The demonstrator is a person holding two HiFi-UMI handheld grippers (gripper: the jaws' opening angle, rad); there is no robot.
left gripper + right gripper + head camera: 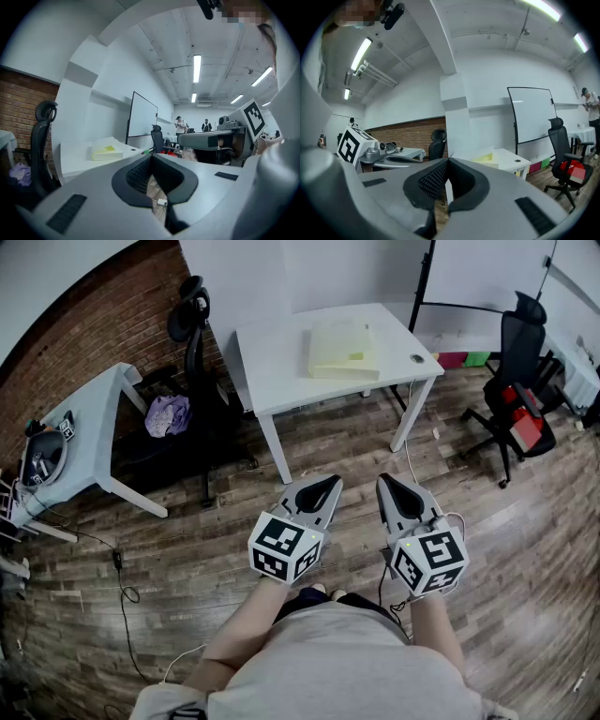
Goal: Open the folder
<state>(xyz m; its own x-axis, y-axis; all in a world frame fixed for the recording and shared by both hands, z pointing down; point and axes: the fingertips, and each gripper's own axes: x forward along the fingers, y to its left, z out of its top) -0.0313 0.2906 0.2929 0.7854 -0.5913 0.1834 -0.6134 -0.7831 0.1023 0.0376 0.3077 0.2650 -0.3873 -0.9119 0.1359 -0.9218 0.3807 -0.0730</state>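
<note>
**A:** Where's the folder?

**B:** The pale yellow folder (344, 350) lies flat and shut on the white table (281, 367), well apart from both grippers.

**A:** Claws?

**B:** The left gripper (329, 483) is clenched, tips together, nothing btwn them. The right gripper (385, 481) is the same – pinched to a point, empty. Both are held roughly level over the wood floor, close to the person's body.

**A:** So opening isn't begun. What could go wrong?

**B:** Three things, imo. If the jaws arrive clenched, they'd only shove the folder across the smooth tabletop, maybe toward the edge. If one jaw bites too deep, it could catch the whole stack, not just the cover, so the folder lifts instead of opening. And w/o the other gripper pinning the back, the cover probably drags everything along.

**A:** Anything nearby to hit?

**B:** A small dark object (417, 358) sits near the table's right corner – can't tell what it is.
</note>
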